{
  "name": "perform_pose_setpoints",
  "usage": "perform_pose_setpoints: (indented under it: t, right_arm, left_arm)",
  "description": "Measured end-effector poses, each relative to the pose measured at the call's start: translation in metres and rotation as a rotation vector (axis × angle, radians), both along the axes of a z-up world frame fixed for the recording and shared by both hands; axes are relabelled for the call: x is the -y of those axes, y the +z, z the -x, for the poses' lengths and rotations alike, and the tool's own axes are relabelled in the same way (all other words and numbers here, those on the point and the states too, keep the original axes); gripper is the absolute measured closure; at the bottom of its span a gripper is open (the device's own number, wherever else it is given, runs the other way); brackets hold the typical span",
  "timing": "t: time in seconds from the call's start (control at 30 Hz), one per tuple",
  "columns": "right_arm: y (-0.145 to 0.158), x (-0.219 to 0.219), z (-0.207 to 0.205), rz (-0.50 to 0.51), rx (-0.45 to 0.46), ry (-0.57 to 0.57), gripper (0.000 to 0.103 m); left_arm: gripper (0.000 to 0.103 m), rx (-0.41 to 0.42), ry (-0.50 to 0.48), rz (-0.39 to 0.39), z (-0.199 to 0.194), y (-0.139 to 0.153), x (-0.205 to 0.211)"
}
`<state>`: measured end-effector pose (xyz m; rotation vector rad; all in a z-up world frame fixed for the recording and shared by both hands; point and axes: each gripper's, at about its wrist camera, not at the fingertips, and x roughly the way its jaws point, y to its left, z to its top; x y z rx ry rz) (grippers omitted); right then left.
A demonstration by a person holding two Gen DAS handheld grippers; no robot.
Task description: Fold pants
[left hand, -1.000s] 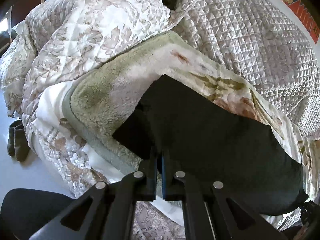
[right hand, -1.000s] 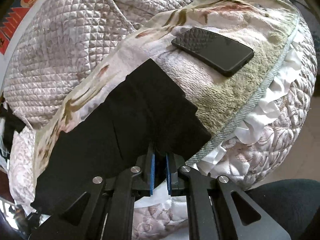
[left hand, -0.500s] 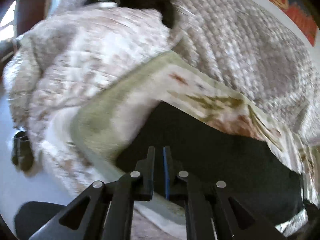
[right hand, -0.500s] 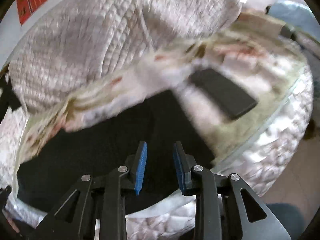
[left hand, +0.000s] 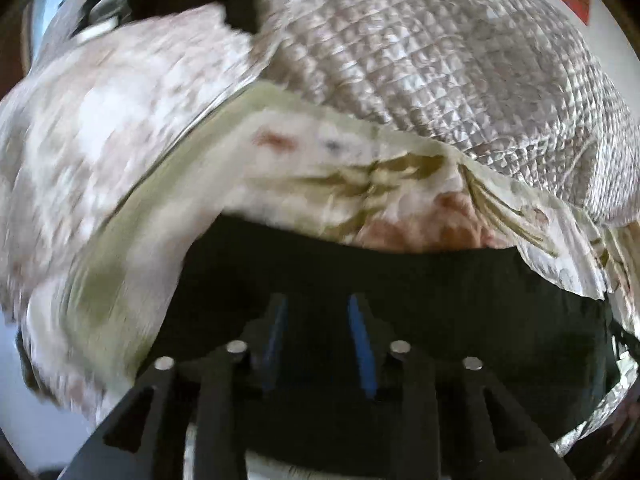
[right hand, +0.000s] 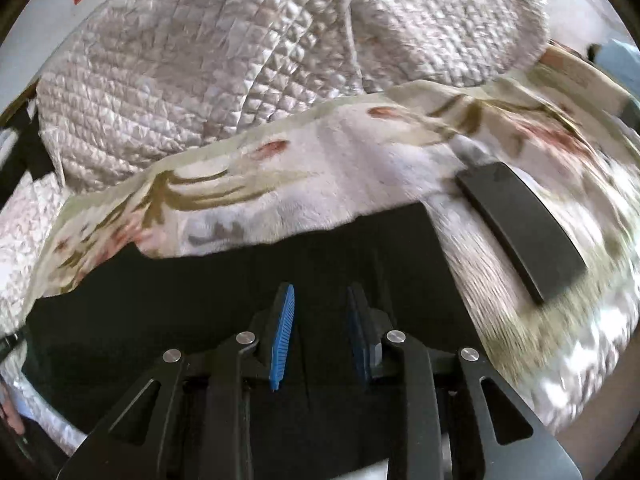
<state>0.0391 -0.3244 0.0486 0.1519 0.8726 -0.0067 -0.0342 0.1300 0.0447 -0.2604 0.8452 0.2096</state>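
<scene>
The black pants (right hand: 208, 304) lie flat on the floral blanket (right hand: 320, 168), long axis running side to side across both views. The left gripper (left hand: 316, 320) and right gripper (right hand: 320, 312) hover just above the near edge, jaws parted, grasping nothing. A phone (right hand: 520, 232) lies just right of the pants.
</scene>
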Motion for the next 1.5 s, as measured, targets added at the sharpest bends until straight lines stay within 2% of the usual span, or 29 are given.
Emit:
perform_pose_setpoints:
  t: [0.07, 0.2, 0.27, 0.3, 0.43, 0.5, 0.57, 0.7, 0.77, 1.0, 1.23, 1.37, 1.5]
  right_arm:
    - [-0.005, -0.002, -0.018, 0.009, -0.028, -0.002, 0.076]
    - [-0.016, 0.002, -0.033, 0.066, -0.046, -0.033, 0.076]
    - [-0.025, 0.007, -0.036, 0.045, -0.078, -0.044, 0.076]
    - [-0.029, 0.009, -0.037, 0.038, -0.089, -0.052, 0.076]
    - [-0.028, 0.004, -0.039, 0.069, -0.067, -0.063, 0.076]
    - [-0.022, 0.001, -0.036, 0.053, -0.033, -0.071, 0.076]
    - [-0.014, -0.005, -0.032, 0.047, 0.015, -0.043, 0.076]
    - [-0.004, -0.039, -0.018, 0.052, 0.097, 0.096, 0.072]
    - [-0.007, -0.057, -0.014, 0.04, 0.099, 0.168, 0.064]
    - [-0.022, -0.113, 0.005, 0.042, 0.085, 0.373, 0.064]
    - [-0.048, -0.136, 0.03, 0.07, 0.029, 0.455, 0.063]
    - [-0.053, -0.14, 0.034, 0.125, 0.051, 0.478, 0.06]
    - [-0.051, -0.143, 0.039, 0.141, 0.068, 0.494, 0.056]
  left_arm:
    - [0.066, 0.001, -0.032, -0.016, -0.02, -0.001, 0.0]
    - [0.066, -0.041, 0.013, -0.062, -0.046, -0.018, -0.012]
    - [0.066, -0.074, 0.043, -0.069, -0.051, -0.033, -0.021]
    - [0.066, -0.065, 0.047, -0.076, -0.052, -0.037, -0.023]
    - [0.065, -0.049, 0.049, -0.139, -0.053, -0.038, -0.014]
    - [0.065, -0.047, 0.058, -0.147, -0.052, -0.036, -0.012]
    - [0.065, -0.042, 0.059, -0.136, -0.048, -0.032, -0.01]
    - [0.065, -0.015, 0.024, -0.129, -0.04, -0.026, 0.003]
    - [0.065, -0.01, -0.003, -0.129, -0.037, -0.026, 0.011]
    - [0.064, -0.001, -0.062, -0.132, -0.027, -0.023, 0.033]
    - [0.059, -0.013, -0.116, -0.131, -0.012, -0.031, 0.055]
    - [0.058, -0.026, -0.132, -0.163, -0.01, -0.038, 0.062]
    - [0.058, -0.02, -0.121, -0.145, -0.007, -0.034, 0.061]
